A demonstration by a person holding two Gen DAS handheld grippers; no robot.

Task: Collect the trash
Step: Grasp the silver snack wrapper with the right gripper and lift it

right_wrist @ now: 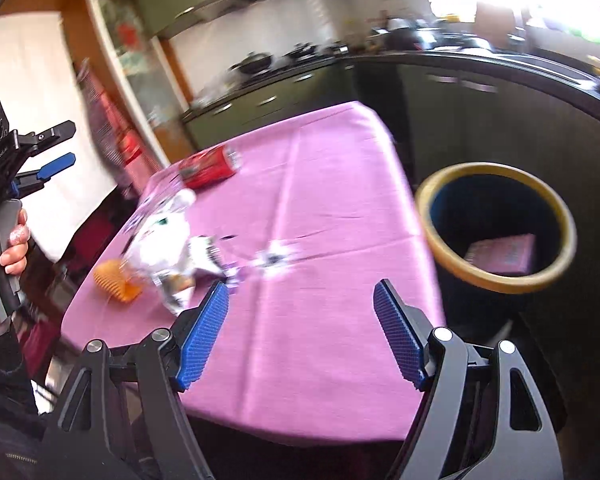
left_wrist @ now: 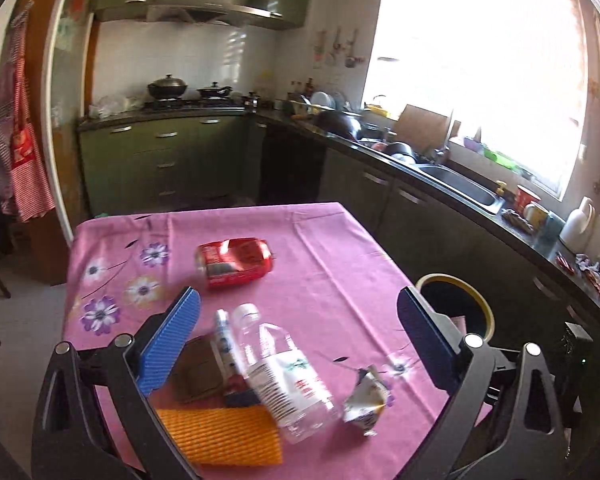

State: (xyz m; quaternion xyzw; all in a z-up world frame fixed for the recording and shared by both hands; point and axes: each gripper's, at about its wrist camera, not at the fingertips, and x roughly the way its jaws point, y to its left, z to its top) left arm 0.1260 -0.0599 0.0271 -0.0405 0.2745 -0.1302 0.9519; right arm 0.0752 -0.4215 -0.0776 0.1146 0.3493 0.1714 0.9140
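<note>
Left wrist: one can (left_wrist: 236, 261), one bottle (left_wrist: 280, 372), one wrapper (left_wrist: 366, 402)

The left gripper (left_wrist: 298, 344) hangs over a pink-clothed worktop (left_wrist: 320, 248), jaws spread wide with nothing pressed between them. Below lie a clear bottle (left_wrist: 280, 372) on its side, an orange mesh sleeve (left_wrist: 220, 436) touching it, a brown card (left_wrist: 198, 372), and a crumpled wrapper (left_wrist: 366, 402). A red can (left_wrist: 236, 262) lies farther off. A yellow-rimmed bin (left_wrist: 460, 300) stands right of the worktop.

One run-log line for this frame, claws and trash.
left claw: open, empty | right claw: open, empty | on table: can, bottle, wrapper | bin: pink item inside
</note>
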